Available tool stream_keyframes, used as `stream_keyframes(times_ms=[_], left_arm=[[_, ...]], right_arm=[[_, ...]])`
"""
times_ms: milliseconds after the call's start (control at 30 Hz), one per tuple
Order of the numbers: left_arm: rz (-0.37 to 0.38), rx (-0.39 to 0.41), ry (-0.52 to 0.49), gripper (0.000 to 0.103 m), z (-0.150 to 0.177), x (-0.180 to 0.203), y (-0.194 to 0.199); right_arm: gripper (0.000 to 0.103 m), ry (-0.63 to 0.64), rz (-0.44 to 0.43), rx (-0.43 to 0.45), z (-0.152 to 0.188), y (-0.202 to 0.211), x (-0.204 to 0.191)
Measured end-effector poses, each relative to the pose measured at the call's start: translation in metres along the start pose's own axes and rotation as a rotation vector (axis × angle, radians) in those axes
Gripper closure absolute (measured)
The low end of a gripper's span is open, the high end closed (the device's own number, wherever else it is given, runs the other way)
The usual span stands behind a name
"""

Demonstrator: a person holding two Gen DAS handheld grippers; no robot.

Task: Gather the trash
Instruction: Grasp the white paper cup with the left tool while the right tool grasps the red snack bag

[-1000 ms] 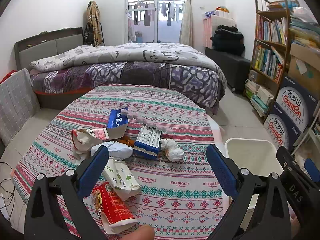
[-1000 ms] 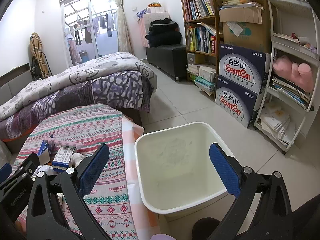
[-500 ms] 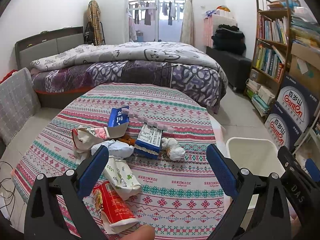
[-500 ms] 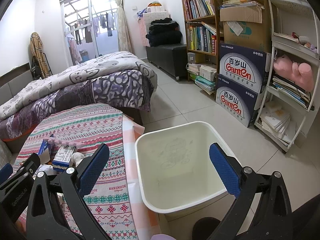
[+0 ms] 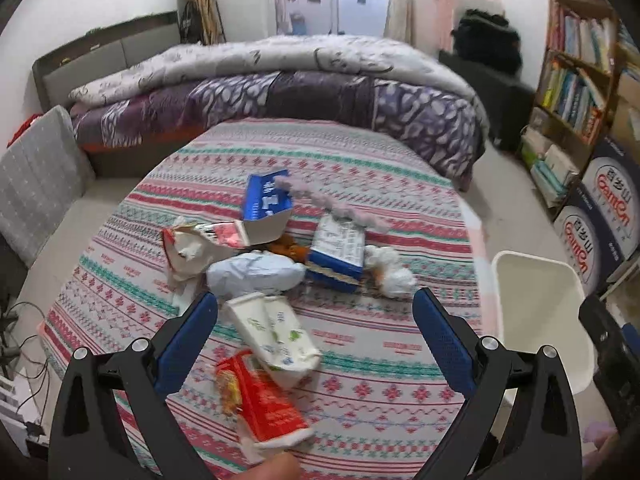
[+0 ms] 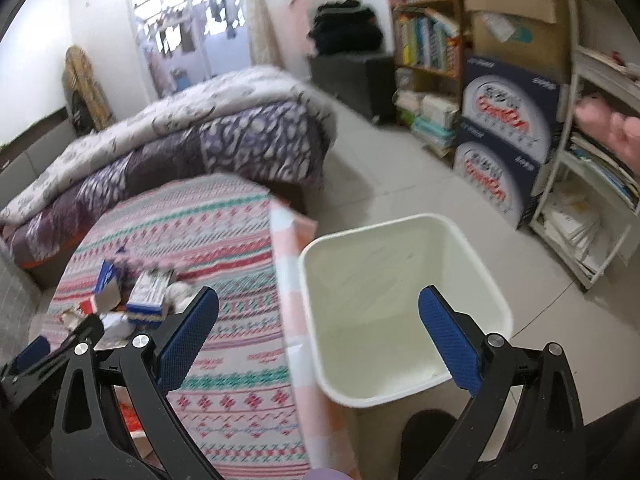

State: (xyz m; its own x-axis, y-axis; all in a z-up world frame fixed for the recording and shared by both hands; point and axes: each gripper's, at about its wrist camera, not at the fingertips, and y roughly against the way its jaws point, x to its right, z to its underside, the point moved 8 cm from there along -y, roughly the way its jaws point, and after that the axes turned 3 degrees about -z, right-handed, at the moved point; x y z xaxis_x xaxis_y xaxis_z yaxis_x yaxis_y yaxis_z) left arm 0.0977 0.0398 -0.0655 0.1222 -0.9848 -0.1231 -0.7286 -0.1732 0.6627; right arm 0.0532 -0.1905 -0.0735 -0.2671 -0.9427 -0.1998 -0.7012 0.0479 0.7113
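Step in hand, my judgement: approach, nothing collected yet. I hold left claw (image 5: 315,324) spread wide, empty, above near edge of bench (image 5: 400,184). Trash: white-green pouch (image 5: 276,332) between its tips; red packet (image 5: 268,404) nearer; blue cartons (image 5: 338,252) mid-bench. Right claw (image 6: 318,328) released, empty, over white bin (image 6: 472,280) beside bench's right edge. Next: lower left claw onto pouch, clench.

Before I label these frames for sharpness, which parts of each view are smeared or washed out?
Left wrist view: the red packet and the bookshelf are smeared, while the left gripper stays crisp. Right wrist view: blur is stronger, with the bin rim and bed streaked and the window blown out.
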Motion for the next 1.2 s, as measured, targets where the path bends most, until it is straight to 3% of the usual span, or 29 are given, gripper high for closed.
stream_keyframes(times_ms=[100, 267, 433, 633, 733, 833, 967, 1067, 1100, 1200], left_arm=[[-0.035, -0.085, -0.035, 0.007, -0.006, -0.013, -0.013], [-0.016, -0.258, -0.061, 0.007, -0.019, -0.052, -0.041], [0.111, -0.434, 0.082, 0.007, -0.01, -0.083, -0.07], [0.208, -0.636, 0.186, 0.007, 0.034, -0.073, -0.101], [0.269, -0.695, 0.257, 0.007, 0.045, -0.066, -0.101], [0.307, -0.715, 0.266, 0.008, 0.053, -0.053, -0.096], [0.292, -0.72, 0.227, 0.025, 0.061, -0.035, -0.101], [0.283, -0.737, 0.19, 0.067, 0.065, -0.03, -0.108], [0.284, -0.741, 0.183, 0.073, 0.066, -0.031, -0.108], [0.308, -0.719, 0.16, 0.079, 0.063, -0.033, -0.1]], right_arm=[[0.007, 0.042, -0.055, -0.095, -0.001, -0.014, -0.019], [0.007, 0.095, -0.144, -0.234, -0.003, -0.034, -0.047], [0.007, 0.083, -0.206, -0.367, -0.005, -0.052, -0.061], [0.007, 0.046, -0.233, -0.441, 0.007, -0.074, -0.063], [0.007, 0.009, -0.249, -0.515, 0.021, -0.082, -0.062], [0.007, -0.007, -0.248, -0.541, 0.024, -0.086, -0.061], [0.007, -0.029, -0.23, -0.546, 0.021, -0.09, -0.058], [0.007, 0.007, -0.241, -0.549, 0.028, -0.09, -0.069], [0.007, 0.041, -0.249, -0.553, 0.032, -0.087, -0.075], [0.007, 0.102, -0.287, -0.569, 0.041, -0.081, -0.089]])
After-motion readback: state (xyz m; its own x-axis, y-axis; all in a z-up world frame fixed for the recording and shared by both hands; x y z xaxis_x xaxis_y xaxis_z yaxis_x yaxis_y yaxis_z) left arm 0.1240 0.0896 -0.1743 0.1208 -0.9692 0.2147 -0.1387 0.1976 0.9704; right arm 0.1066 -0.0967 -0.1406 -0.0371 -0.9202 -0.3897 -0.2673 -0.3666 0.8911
